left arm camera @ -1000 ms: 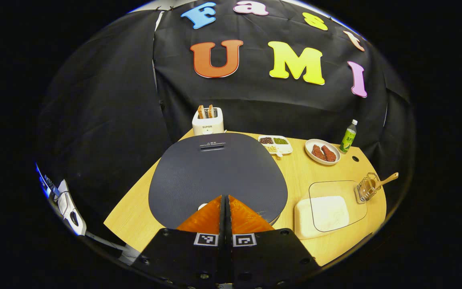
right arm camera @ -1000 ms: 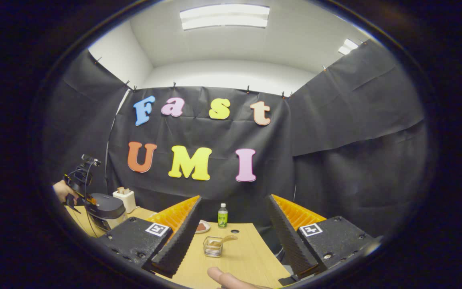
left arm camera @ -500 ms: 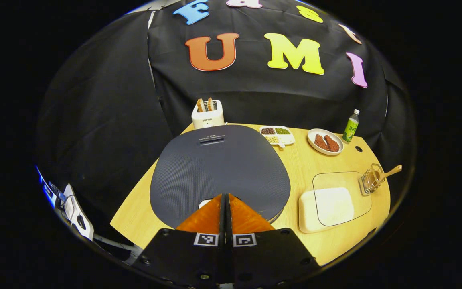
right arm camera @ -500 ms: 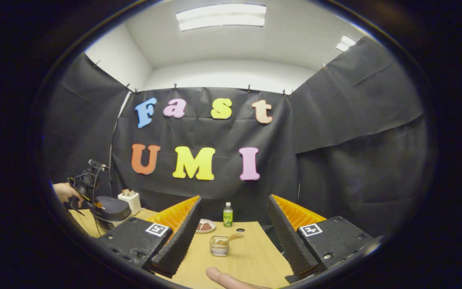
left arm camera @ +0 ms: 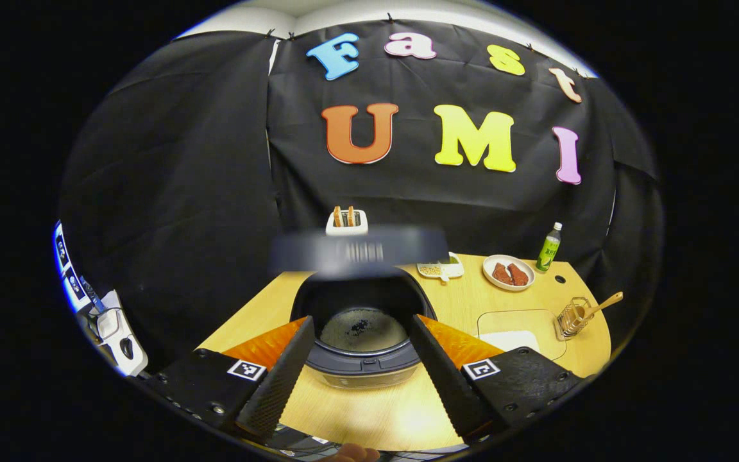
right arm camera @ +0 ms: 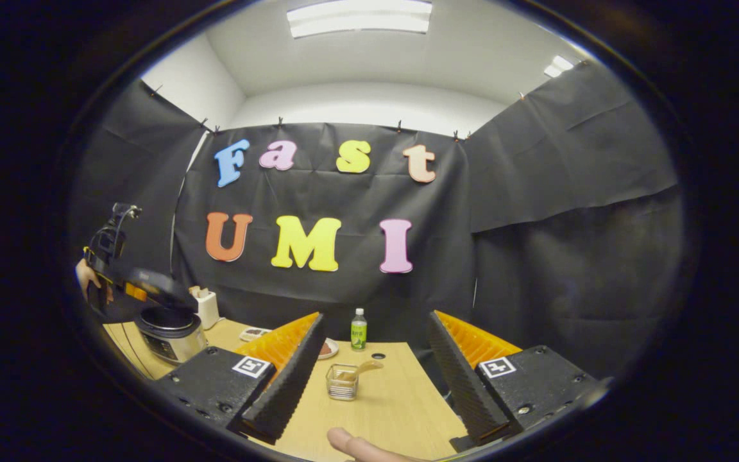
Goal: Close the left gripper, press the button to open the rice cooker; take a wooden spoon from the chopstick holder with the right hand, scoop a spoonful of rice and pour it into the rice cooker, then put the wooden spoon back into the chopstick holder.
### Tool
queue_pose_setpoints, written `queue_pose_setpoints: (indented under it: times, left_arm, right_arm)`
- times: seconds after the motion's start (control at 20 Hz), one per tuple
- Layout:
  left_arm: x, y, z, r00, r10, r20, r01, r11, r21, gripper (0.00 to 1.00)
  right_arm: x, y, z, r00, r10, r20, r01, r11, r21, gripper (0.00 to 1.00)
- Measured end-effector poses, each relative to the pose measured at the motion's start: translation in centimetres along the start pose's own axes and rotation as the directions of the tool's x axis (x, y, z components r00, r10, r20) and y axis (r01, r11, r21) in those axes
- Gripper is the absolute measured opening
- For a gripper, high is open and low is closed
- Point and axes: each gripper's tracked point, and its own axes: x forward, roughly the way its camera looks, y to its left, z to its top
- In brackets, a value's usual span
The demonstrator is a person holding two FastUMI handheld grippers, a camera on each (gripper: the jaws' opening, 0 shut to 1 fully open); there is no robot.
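Standing on the wooden surface (left arm camera: 369, 417), the rice cooker (left arm camera: 362, 333) has its lid (left arm camera: 360, 249) swung up and blurred, hinged at the far side, so the dark round pot faces upward with a pale, speckled bottom showing inside. The cooker's front lip, with a small latch at its middle, points toward the left gripper (left arm camera: 362, 366), whose jaws are spread wide and grasp nothing; the orange-backed fingers (left arm camera: 273, 378) frame the pot on either side. Seen from the right gripper view, the cooker (right arm camera: 167, 330) sits at the surface's left end, silver-sided with a dark lid tilted above it, and a hand (right arm camera: 87, 279) holds the left gripper behind it.

Off to the right in the left gripper view, the wire holder (left arm camera: 571, 317) stands near the edge, and the spoon (left arm camera: 597, 306) leans in it, its long handle slanting up and to the right. Just left of the holder lies a clear tray of rice (left arm camera: 509, 338), partly hidden behind a finger. In the right gripper view the holder (right arm camera: 342, 382) stands between the right gripper's (right arm camera: 373, 378) released, empty jaws, well ahead of them, with the spoon (right arm camera: 360, 369) tilted to the right.

A toaster (left arm camera: 346, 221), a plate (left arm camera: 508, 273) and a green bottle (left arm camera: 549, 239) line the far side.
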Motion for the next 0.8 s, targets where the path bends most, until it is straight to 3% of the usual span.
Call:
queue_pose_setpoints:
  times: [0.2, 0.35, 0.8]
  left_arm:
    - [-3.2, 1.0, 2.0, 0.99, 0.038, 0.138, -0.045, 0.998, 0.042, 0.96]
    - [-5.9, 0.1, 2.3, 0.98, 0.008, 0.199, -0.017, 0.999, 0.047, 0.96]
    - [-14.2, -1.6, 0.9, 0.946, -0.075, 0.316, 0.059, 0.997, 0.058, 0.96]
  right_arm:
    - [0.8, 0.5, -1.6, 1.0, 0.017, -0.01, -0.017, 1.0, -0.005, 1.0]
    - [1.9, 0.4, -4.1, 0.998, -0.019, -0.054, 0.018, 0.999, -0.028, 0.97]
    - [8.2, 1.3, -12.2, 0.986, -0.009, -0.168, 0.012, 1.0, 0.015, 1.0]
